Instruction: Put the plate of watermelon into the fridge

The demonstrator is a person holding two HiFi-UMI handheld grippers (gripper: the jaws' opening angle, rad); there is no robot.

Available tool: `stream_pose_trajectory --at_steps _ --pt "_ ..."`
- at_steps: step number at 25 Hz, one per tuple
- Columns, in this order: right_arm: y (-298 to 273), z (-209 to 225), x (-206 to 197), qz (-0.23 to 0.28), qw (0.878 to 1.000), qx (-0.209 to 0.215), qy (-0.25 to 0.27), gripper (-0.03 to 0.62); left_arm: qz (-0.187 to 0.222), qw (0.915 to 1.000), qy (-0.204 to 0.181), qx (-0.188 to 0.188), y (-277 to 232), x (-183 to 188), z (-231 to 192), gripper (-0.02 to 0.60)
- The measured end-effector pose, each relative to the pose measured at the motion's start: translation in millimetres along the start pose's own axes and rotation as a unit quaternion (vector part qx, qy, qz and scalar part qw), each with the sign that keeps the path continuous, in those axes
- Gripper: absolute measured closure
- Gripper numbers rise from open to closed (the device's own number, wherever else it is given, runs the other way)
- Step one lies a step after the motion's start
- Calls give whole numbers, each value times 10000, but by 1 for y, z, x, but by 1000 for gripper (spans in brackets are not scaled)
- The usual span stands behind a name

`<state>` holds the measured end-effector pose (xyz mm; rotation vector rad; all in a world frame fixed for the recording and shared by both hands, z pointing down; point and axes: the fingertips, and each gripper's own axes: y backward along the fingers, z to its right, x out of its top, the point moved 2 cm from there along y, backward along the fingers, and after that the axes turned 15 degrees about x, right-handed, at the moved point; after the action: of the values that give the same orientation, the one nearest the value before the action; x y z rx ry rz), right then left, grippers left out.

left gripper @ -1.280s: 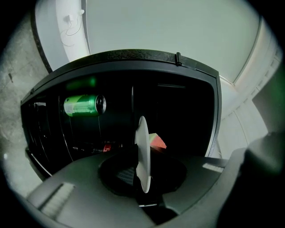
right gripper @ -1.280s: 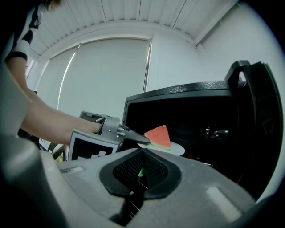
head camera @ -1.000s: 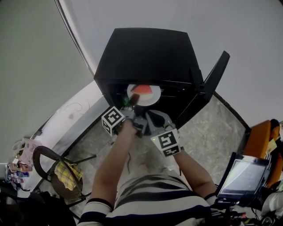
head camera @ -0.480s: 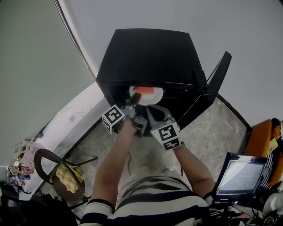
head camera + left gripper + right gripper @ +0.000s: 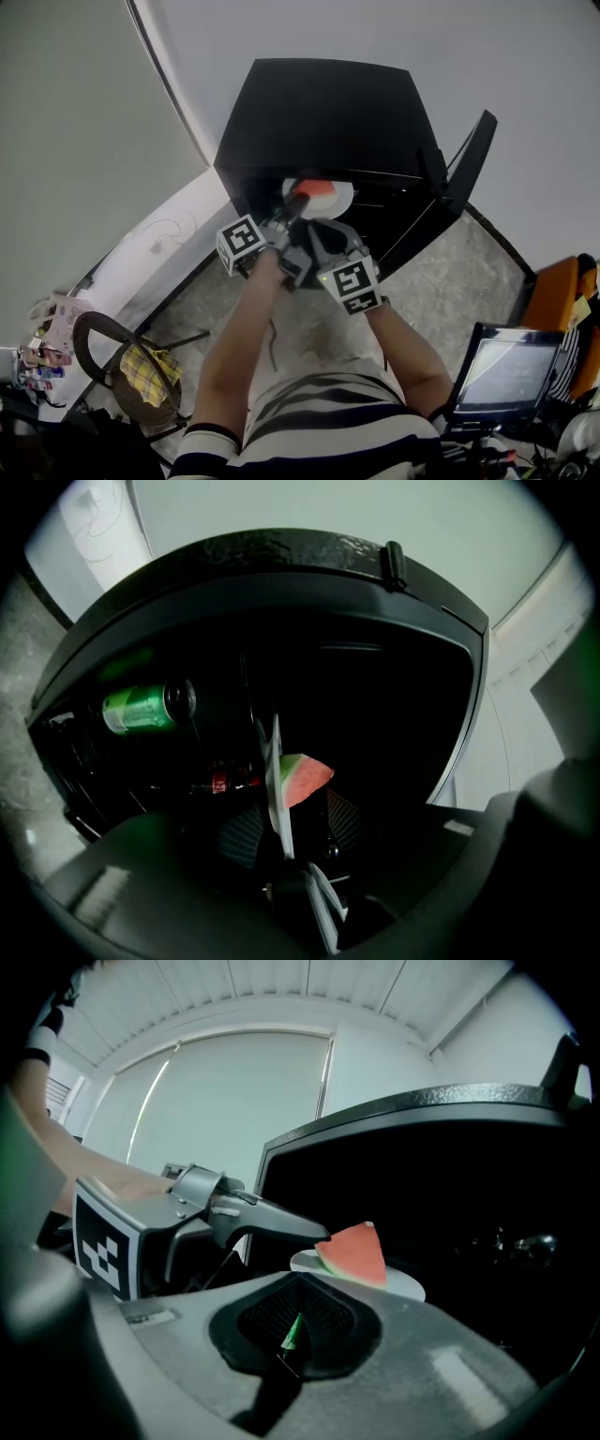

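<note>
A white plate [image 5: 330, 197] with a red watermelon slice [image 5: 314, 187] sits inside the open black fridge [image 5: 319, 112]. My left gripper [image 5: 295, 208] reaches into the opening at the plate's near rim. In the left gripper view the plate [image 5: 277, 789] stands edge-on between the two pads [image 5: 246, 829], with the slice [image 5: 305, 778] on its right side. The jaws are opening and the pads stand clear of the rim. My right gripper [image 5: 323, 234] hovers open just below the plate [image 5: 398, 1283], its lower pad [image 5: 295, 1321] bare, the slice [image 5: 354, 1252] beyond it.
The fridge door [image 5: 466, 164] hangs open to the right. A green can [image 5: 141, 708] lies on an upper shelf and a red can [image 5: 220, 783] lower down. A round chair with a yellow cloth [image 5: 136, 375] stands at the left, a screen [image 5: 506, 375] at the right.
Both grippers have edged forward towards the fridge opening, and the plate now lies a little deeper inside.
</note>
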<state>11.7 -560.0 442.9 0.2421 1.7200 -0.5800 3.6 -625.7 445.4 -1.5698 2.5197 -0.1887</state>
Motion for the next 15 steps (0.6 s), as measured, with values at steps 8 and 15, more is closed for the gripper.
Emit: stream_pose_trajectory --at_steps 8,15 --pt "-5 15 0 -41 9995 -232 -189 594 386 9954 -879 -24 32 3 -4 447" --pt "14 5 1 49 9987 -318 -402 594 763 9518 -2966 -134 50 -23 8 523"
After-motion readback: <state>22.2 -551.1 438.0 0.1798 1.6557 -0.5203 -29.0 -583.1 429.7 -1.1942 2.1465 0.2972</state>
